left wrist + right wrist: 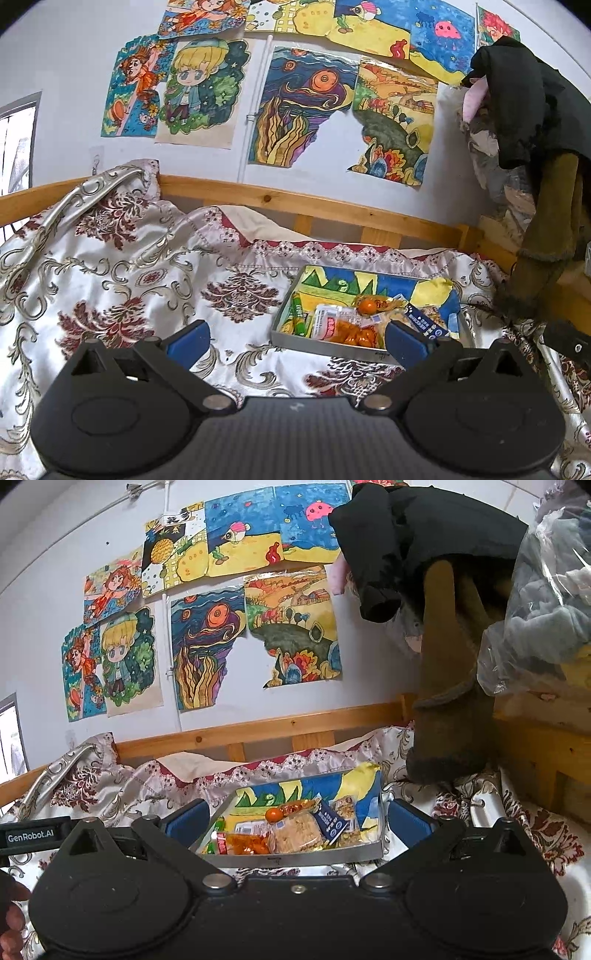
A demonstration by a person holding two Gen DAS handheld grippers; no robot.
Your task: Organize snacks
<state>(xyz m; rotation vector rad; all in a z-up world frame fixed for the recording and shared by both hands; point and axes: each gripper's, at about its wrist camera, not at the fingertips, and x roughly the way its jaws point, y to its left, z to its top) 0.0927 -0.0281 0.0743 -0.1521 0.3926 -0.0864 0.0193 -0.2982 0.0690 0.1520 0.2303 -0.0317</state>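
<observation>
On the bed cover (pixel 129 280) sits a shallow box (pixel 295 858) of snacks (pixel 291 832). Both the left gripper (pixel 297 338) and right gripper (pixel 295 821) gape wide, holding nothing.

Both wrist cameras sit just behind my tools and look forward along the fingers, low over the bed (pixel 110 266), facing the wall of drawings (pixel 303 107).

Left wrist view: left tool (pixel 295 338) fills the lower frame, fingers spread. The tray (pixel 325 345) lies right of centre, near, partly behind the right finger.

Right wrist view: right tool (pixel 295 821) fills the lower frame. The tray (pixel 295 858) sits centred between the fingers, closer than in the left view.

Shared: the tray, the bedspread, the wooden rail (pixel 258 727), the drawings (pixel 207 627), and dark clothing (pixel 532 96) at upper right of both frames.
</observation>
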